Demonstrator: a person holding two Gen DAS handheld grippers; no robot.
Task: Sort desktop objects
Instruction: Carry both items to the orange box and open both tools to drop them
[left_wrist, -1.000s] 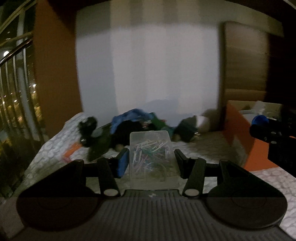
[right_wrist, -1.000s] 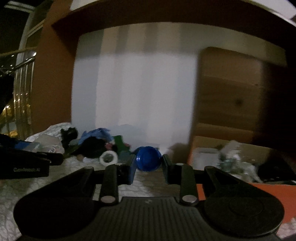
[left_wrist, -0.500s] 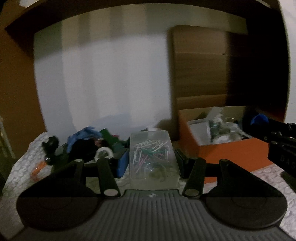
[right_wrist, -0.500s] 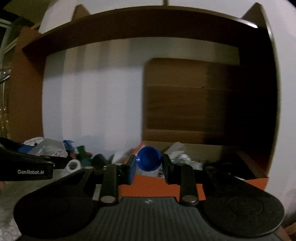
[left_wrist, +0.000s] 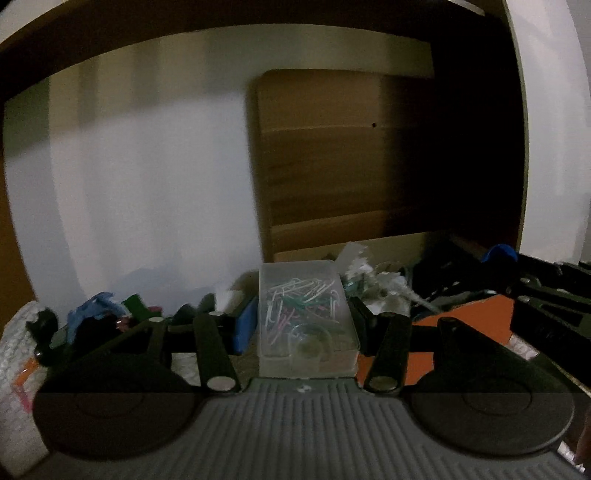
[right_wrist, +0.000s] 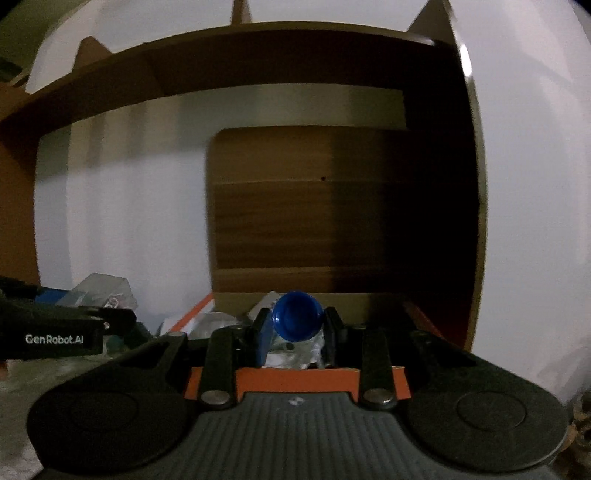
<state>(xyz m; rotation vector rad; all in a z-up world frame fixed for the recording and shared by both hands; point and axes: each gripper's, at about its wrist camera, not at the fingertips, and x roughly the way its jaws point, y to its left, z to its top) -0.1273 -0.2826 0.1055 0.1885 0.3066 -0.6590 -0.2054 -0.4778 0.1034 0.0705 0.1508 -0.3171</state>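
The left gripper (left_wrist: 303, 317) grips the clip box (left_wrist: 306, 314) near the bin (left_wrist: 461, 314); the right gripper (right_wrist: 295, 328) pinches a blue cap (right_wrist: 296, 320) seemingly above it; the round cap may slip out early

The left gripper (left_wrist: 303, 317) is held level and points forward, its two fingers set fairly wide and pressed against the sides of a clear box of paper clips (left_wrist: 306, 314). The right gripper (right_wrist: 295, 326) sits beside it, to its right, also level, its fingers drawn close together and clamped on a small blue cap (right_wrist: 296, 320) at the tips.
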